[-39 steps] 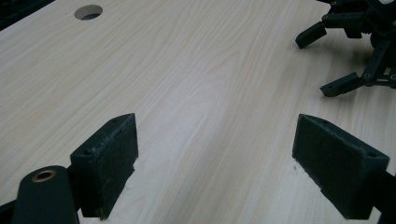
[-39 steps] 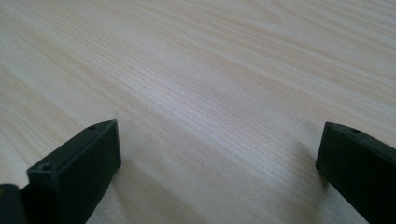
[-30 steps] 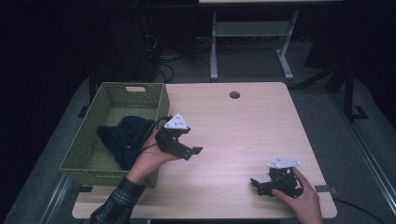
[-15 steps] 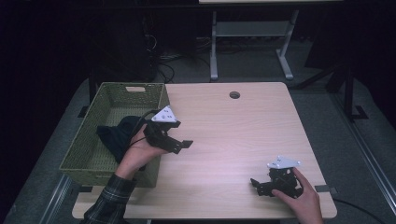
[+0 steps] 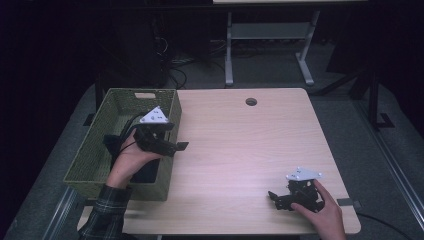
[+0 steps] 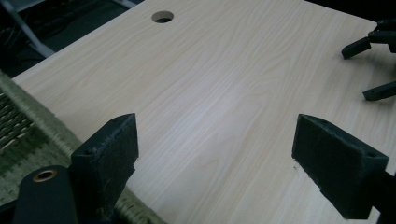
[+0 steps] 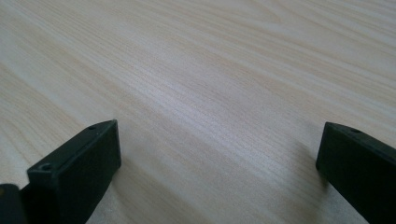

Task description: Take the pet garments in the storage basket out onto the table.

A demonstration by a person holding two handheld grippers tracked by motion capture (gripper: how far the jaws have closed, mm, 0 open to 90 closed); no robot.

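Observation:
My left gripper (image 5: 175, 139) hangs over the right rim of a green woven basket (image 5: 120, 107) at the table's left side, with its jaws pointing right over the wood. In the left gripper view the left gripper (image 6: 219, 140) is open with nothing between its pads. A dark cloth (image 5: 149, 171) lies inside the basket, partly hidden by the hand. My right gripper (image 5: 274, 199) rests low on the table near the front right corner and points left. Seen in the right gripper view, the right gripper (image 7: 219, 154) is open over bare wood.
The light wooden table (image 5: 240, 145) has a round cable hole (image 5: 251, 101) near its far edge. The basket's woven rim (image 6: 28, 140) sits just below my left jaw. The right gripper's jaws (image 6: 373, 60) appear far off in the left gripper view.
My left gripper has moved left and back from the open table to the basket's right rim. The right gripper has stayed where it was.

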